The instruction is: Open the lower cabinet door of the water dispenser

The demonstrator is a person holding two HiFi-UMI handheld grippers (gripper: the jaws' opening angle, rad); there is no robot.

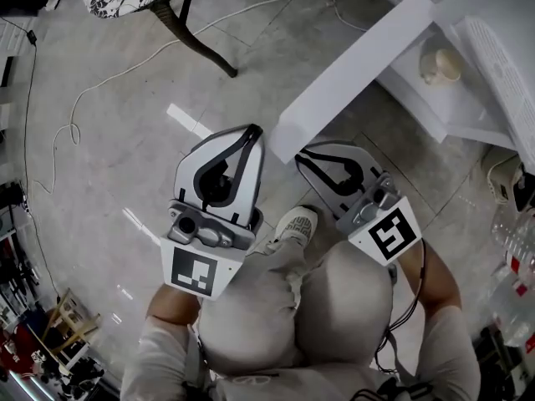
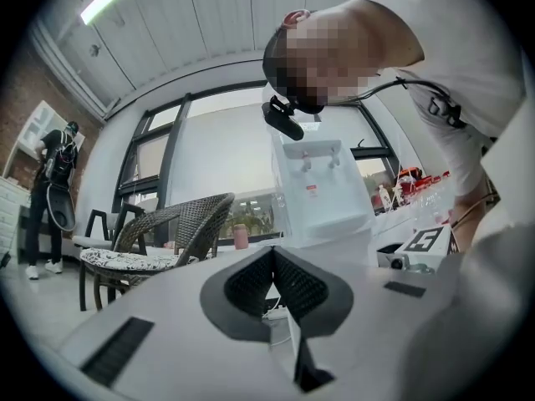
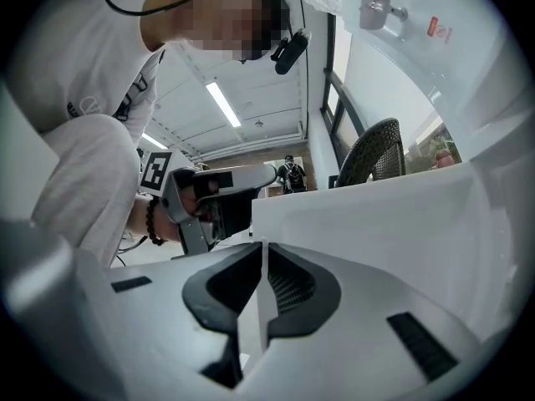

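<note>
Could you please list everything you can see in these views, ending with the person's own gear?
water dispenser: one, white, straight ahead in the left gripper view.
cabinet door: one, white, swung wide open at the dispenser's base.
small object: one, cream, on the shelf inside the opened cabinet; too blurred to name.
wicker chair: one, dark with a black-and-white cushion, beside the dispenser.
cable: one, white, snaking over the grey floor.
bottles: several, clear, right of the dispenser.
bystander: one, dark clothes, far off at the left.
shoe: one, pale, under the person.
left gripper: one, white and black, jaws together, empty.
right gripper: one, white and black, jaws closed on what looks like the cabinet door's free edge.
</note>
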